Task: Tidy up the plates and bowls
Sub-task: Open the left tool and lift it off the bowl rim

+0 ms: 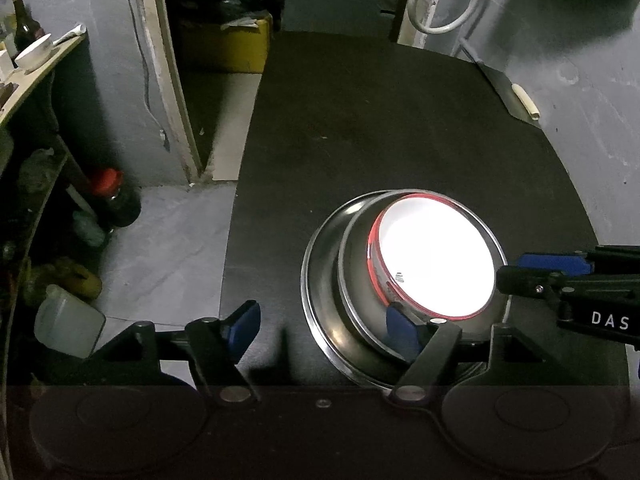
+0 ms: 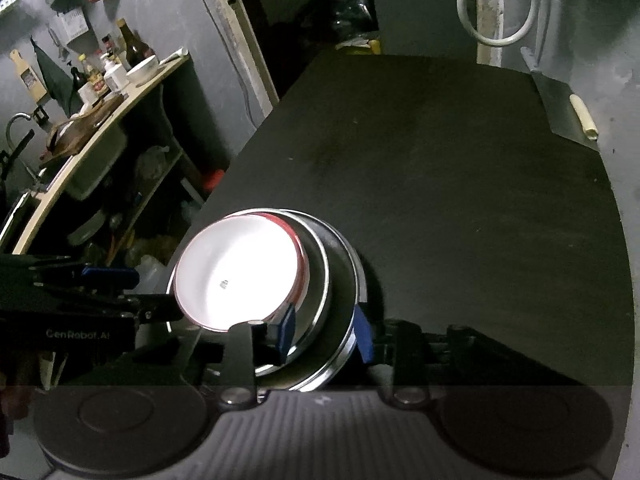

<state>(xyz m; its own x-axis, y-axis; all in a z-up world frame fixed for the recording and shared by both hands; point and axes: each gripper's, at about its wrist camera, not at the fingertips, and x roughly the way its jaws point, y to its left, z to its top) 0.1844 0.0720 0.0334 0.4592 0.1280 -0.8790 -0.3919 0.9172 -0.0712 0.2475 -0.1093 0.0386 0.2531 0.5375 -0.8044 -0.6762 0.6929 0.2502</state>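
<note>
Black table (image 2: pixel 440 168), stacked steel bowls (image 2: pixel 336 280), red-rimmed white bowl (image 2: pixel 240 272) nested inside

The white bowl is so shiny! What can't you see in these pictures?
- White bowl: glare washes out its inside in both wrist views; the small mark is too tiny to read.
- Steel bowls: their near rims are hidden behind the left gripper in the left view and the right gripper in the right view.
- Shelf bottles: labels too small.

Both wrist fisheyes close above black table (image 1: pixel 360 120), angled steeply down, sharing stacked bowls (image 2: pixel 240 272)
</note>
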